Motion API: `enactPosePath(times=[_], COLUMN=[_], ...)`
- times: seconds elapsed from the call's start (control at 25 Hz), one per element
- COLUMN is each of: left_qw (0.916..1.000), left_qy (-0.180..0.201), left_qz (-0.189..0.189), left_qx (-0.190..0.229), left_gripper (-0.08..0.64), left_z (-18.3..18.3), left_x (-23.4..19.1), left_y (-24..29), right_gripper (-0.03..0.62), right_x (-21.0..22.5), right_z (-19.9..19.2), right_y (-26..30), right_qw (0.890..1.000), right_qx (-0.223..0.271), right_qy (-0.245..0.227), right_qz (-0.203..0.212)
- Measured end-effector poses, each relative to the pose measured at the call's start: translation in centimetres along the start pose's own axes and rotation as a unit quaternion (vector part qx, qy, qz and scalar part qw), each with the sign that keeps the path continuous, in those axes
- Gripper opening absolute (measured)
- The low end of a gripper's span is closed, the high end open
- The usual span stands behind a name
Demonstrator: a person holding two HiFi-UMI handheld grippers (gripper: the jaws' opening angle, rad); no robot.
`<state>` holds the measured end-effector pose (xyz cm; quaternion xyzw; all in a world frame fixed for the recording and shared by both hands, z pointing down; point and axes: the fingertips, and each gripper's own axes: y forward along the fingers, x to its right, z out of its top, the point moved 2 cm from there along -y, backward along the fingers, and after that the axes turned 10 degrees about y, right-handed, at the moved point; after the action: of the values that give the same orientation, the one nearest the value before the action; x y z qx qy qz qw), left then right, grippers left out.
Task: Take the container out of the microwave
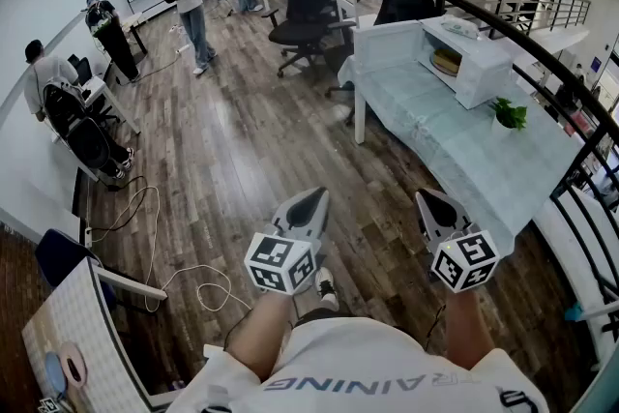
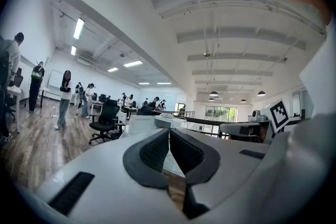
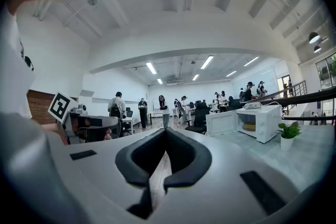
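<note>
Head view: I hold the left gripper (image 1: 314, 196) and the right gripper (image 1: 427, 200) level above the wood floor (image 1: 251, 150), well apart from the table (image 1: 455, 160). The microwave (image 1: 479, 73) stands on it, door open, with the container (image 1: 446, 62) inside.
Left gripper view: 2 jaws together, nothing between.
Right gripper view: 2 jaws together, empty. The container sits in the microwave, ahead right.

Microwave (image 1: 481, 65) sat on table (image 1: 455, 155) at upper right, container (image 1: 446, 61) inside it, potted plant (image 1: 509, 116) lower right of it, office chair (image 1: 308, 0) behind at upper centre.
</note>
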<state>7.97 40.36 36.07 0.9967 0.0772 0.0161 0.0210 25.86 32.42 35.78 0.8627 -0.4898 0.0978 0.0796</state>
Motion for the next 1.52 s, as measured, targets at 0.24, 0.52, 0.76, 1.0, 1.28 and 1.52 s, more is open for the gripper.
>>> enactPosePath(times=[0.24,0.52,0.76,1.0,1.28,1.52], left_qw=[1.0000,1.0000,1.0000,0.9999,0.9998,0.9996], left_qy=[0.000,-0.006,-0.009,-0.011,-0.011,-0.018], left_qz=[-0.001,0.001,-0.003,-0.007,-0.018,-0.017], left_qx=[0.002,0.003,0.000,0.001,-0.002,-0.010], left_gripper=[0.037,0.036,0.035,0.035,0.035,0.037], left_z=[0.2,-0.1,-0.5,-0.8,-0.4,-1.0], left_x=[0.1,-0.2,0.0,-0.1,-1.6,-4.1], left_y=[-0.5,-0.9,-0.8,-0.9,0.6,2.7], right_gripper=[0.021,0.021,0.021,0.021,0.021,0.021], right_x=[-0.4,-0.6,-0.4,-0.5,0.4,1.8], right_z=[0.0,-0.4,-0.5,-0.9,0.1,0.2], right_y=[0.0,0.1,-0.5,-0.4,1.2,4.1], right_qw=[1.000,1.000,1.000,1.000,1.000,0.999], right_qx=[-0.004,-0.005,0.001,-0.003,-0.003,-0.011], right_qy=[-0.006,-0.001,0.006,0.013,0.010,0.015], right_qz=[0.001,-0.001,-0.007,-0.010,-0.020,-0.030])
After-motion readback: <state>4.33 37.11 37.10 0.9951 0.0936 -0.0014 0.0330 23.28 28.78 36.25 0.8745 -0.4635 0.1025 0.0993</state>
